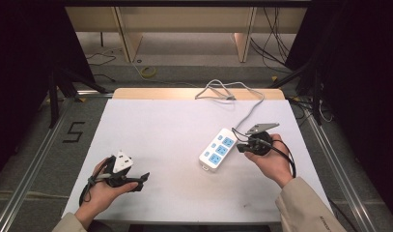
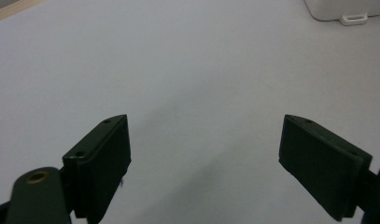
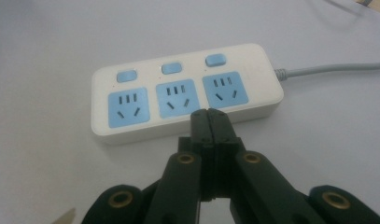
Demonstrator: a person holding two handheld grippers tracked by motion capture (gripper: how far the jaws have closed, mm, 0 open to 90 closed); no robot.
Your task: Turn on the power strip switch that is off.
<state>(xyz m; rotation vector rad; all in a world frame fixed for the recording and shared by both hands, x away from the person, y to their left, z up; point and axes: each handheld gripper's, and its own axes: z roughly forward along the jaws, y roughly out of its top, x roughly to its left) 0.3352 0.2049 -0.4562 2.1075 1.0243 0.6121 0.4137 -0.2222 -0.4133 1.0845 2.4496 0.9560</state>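
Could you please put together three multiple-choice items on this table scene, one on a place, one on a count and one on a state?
1. Where does the power strip lie on the table?
A. right of centre, by the right gripper
B. at the far left corner
C. beside the left gripper

2. How many blue sockets does the strip have?
A. two
B. three
C. five

3. How do the right gripper's jaws stand?
A. wide open
B. shut on a plug
C. shut, with nothing between them

Key: 1 A, the high view shows it there; 2 B, three blue faces in a row; 3 C, the right gripper view shows the jaws pressed together.

White three-socket power strip [image 3: 187, 95], flat
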